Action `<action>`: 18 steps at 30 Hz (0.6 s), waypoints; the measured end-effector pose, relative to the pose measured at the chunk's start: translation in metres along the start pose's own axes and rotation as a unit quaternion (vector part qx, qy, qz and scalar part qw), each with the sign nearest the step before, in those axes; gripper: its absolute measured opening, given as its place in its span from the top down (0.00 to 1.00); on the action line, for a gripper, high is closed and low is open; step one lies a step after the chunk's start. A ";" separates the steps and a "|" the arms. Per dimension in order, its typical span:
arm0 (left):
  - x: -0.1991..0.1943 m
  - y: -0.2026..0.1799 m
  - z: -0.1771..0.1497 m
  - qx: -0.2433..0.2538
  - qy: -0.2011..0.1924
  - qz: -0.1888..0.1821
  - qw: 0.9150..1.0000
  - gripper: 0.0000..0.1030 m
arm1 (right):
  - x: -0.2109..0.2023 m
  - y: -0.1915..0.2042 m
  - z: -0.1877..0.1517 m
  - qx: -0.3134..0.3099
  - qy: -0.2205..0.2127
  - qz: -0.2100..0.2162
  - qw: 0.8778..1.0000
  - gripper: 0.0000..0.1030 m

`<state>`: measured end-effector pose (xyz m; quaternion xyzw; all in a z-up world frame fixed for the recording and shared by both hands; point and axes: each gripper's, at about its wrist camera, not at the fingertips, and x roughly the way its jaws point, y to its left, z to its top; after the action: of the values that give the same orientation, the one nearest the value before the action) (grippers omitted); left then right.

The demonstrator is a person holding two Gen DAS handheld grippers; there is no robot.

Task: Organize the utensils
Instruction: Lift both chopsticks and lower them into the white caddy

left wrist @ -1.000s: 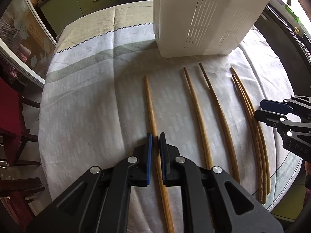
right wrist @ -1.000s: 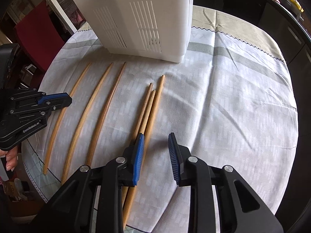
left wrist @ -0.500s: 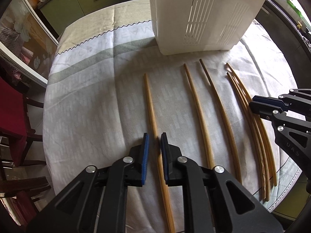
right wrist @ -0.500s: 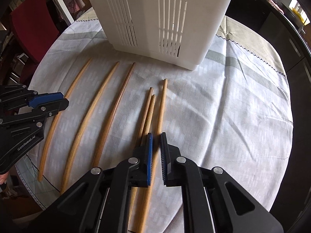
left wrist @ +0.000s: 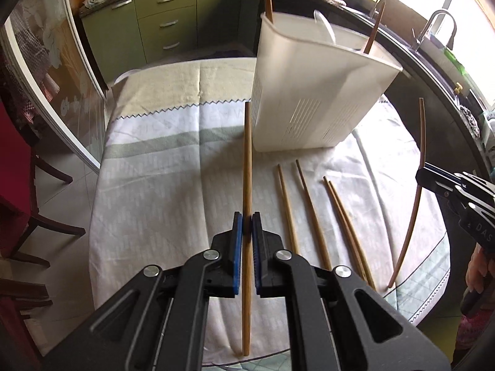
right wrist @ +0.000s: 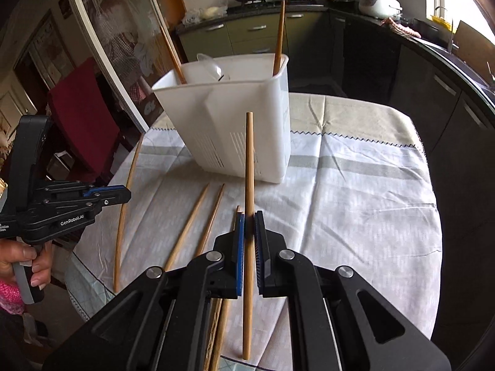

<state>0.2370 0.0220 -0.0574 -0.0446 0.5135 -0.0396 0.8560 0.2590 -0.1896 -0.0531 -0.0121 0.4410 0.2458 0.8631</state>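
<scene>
Left to right, left wrist view first. Dark wooden chairs (left wrist: 37,228) at the left edge, red seat cloth, over a tiled floor. Green drawer cabinets (left wrist: 164,21) with metal bar handles behind. Round table (left wrist: 102,262) under a woven tablecloth (left wrist: 161,185): white with faint grey dashes, a grey-green band, a cream strip edged in dark zigzag stitch.

Left gripper (left wrist: 246,235): black plastic claw, blue ribbed pads, clamped on one chopstick (left wrist: 247,160) — long, thin, straight, tan bamboo, matte, held clear of the cloth, far tip overlapping the left edge of the white utensil holder (left wrist: 312,92). Holder: smooth white plastic, tapered, slotted vents low on its wall, standing on the cloth; two brown chopsticks upright inside at opposite ends, plus a pale plastic scoop-like piece, hard to identify.

Four more bamboo chopsticks (left wrist: 309,210) flat on the cloth in front of the holder, two apart, two touching as a pair.

Right gripper (left wrist: 423,174): same black build, shut on another chopstick (left wrist: 419,191), lifted off the cloth, looking bowed through the lens. Fingers (left wrist: 478,272) on its handle at far right.

Right wrist view: blue pads pressed on the stick near mid-length, stick pointing at the holder, pair of loose sticks just below.
</scene>
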 end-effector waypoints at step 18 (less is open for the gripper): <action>-0.089 -0.015 -0.053 0.027 -0.103 -0.009 0.994 0.94 | -0.118 -0.003 -0.094 -0.019 -0.186 -0.030 0.982 0.93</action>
<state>0.1484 0.0153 -0.0028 -0.0294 0.4211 -0.0563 0.9048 0.1315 -0.2629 -0.0202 0.0047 0.2676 0.2263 0.9366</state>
